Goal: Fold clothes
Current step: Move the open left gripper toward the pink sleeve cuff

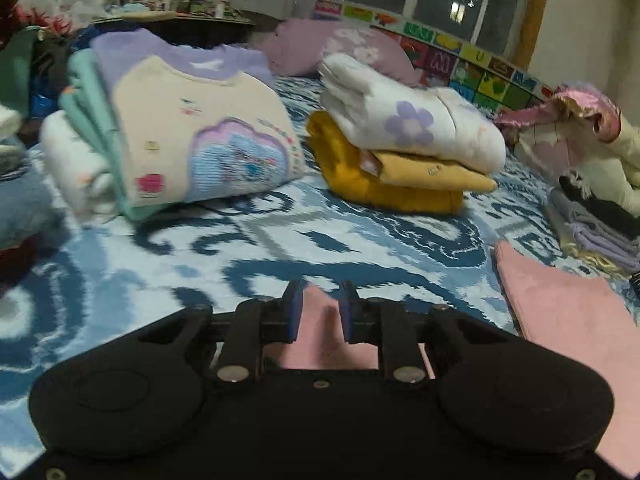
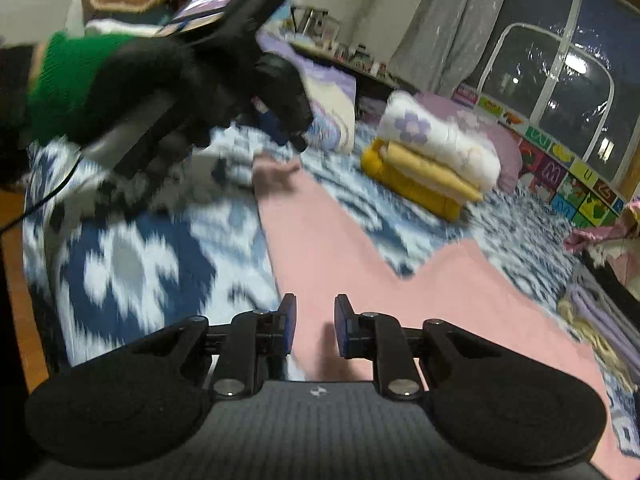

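A pink garment (image 2: 340,240) lies spread flat on the blue-and-white patterned bedcover (image 2: 140,264), with a V-shaped notch on its right edge. My right gripper (image 2: 315,320) hovers low over its near end; the jaws stand a little apart and only pink cloth shows through the gap. In the right wrist view my left gripper (image 2: 286,136), held by a hand in a green sleeve (image 2: 72,80), hangs just above the garment's far end. In the left wrist view its jaws (image 1: 321,308) also stand narrowly apart over pink cloth (image 1: 320,344), pressing nothing that I can see.
Folded stacks sit at the back: a cream and lilac sweater pile (image 1: 192,128) and a white floral piece on yellow ones (image 1: 412,140). Lilac folded cloth (image 1: 600,236) and a pink-and-cream heap (image 1: 580,128) lie right. The bed's left edge drops to wooden floor (image 2: 24,280).
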